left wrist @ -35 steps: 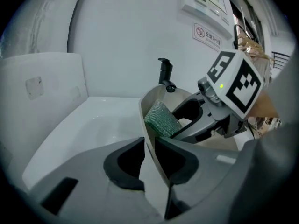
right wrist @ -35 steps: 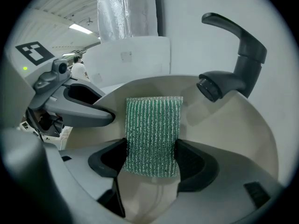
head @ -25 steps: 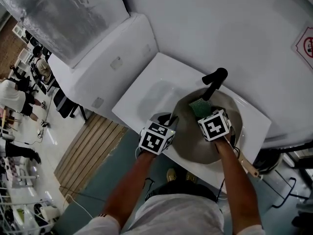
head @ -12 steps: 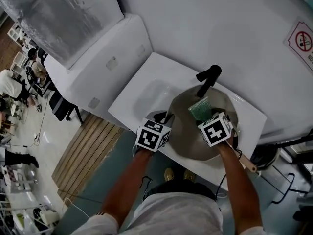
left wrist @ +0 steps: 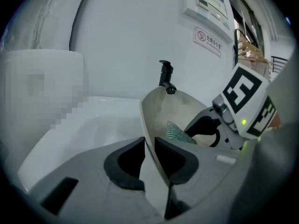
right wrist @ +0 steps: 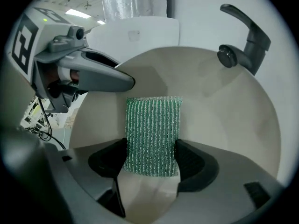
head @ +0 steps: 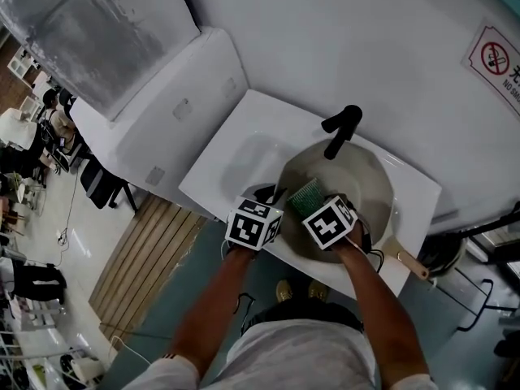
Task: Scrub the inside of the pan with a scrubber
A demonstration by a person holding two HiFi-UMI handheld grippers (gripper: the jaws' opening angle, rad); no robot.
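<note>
One stroke was swept: the scrubber (head: 305, 197), clamped in the right gripper (right wrist: 149, 161), was dragged leftward across the pan (head: 367, 184), centre frame, its rim pinched by the left gripper (left wrist: 148, 157); scrubbing was judged under way.

White wall (head: 325, 23), no-smoking sign (head: 494, 55) upper right; slatted wood flooring (head: 150, 254), possibly pallet, lower left.

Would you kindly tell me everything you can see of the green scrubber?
The scrubber is a flat, rectangular pad of green mesh with pale ribbed stripes along its length. The right tongs clamp its lower end from both sides, so it sticks out straight ahead of them, over the pale inside of the pan. Whether its far end presses on the pan is not clear.
</note>
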